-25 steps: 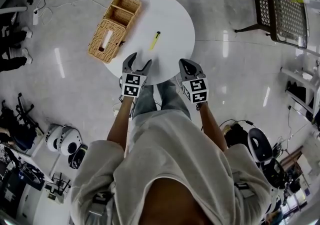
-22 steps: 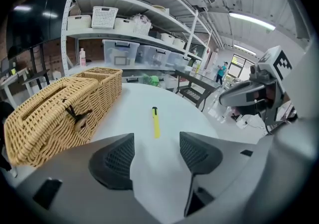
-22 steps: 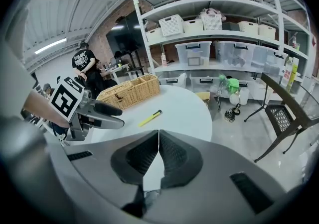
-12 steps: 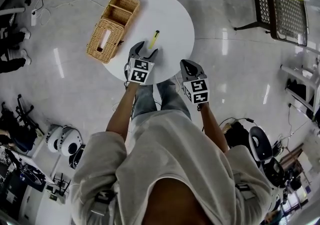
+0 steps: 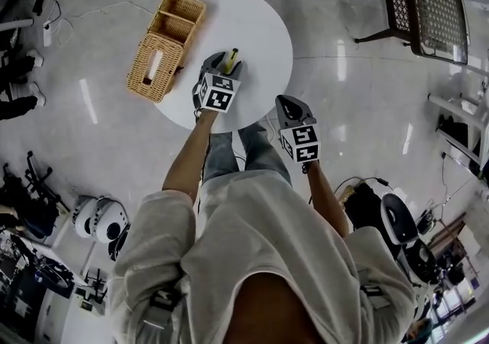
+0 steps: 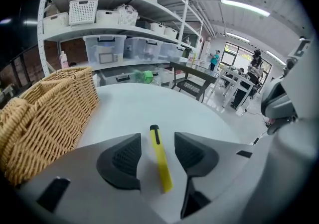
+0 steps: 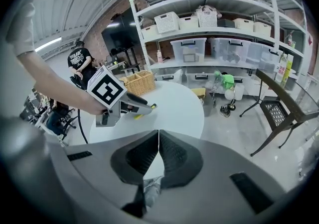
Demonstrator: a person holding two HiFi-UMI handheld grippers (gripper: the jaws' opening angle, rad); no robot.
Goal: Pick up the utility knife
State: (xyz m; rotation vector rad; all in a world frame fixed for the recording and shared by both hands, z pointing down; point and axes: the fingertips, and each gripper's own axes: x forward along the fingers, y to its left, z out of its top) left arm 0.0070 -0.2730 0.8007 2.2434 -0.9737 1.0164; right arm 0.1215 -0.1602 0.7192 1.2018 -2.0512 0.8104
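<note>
The utility knife is slim and yellow with a black tip. It lies flat on the round white table. My left gripper points down over it and straddles it. Its jaws have just been closing, but a gap still shows between each pad and the knife, so it is open. In the head view the knife's far end pokes out past the left gripper. My right gripper hangs shut and empty off the table's near edge. Its own view shows the pads pressed together and the left gripper ahead.
A wicker basket with several compartments stands on the table's left edge, close beside my left gripper. A black mesh chair stands at the far right. Shelves with bins line the wall. Cables and gear lie on the floor.
My left gripper has moved forward and down from the table's near edge to the knife, and its jaws stand narrower around it. The right gripper has stayed put.
</note>
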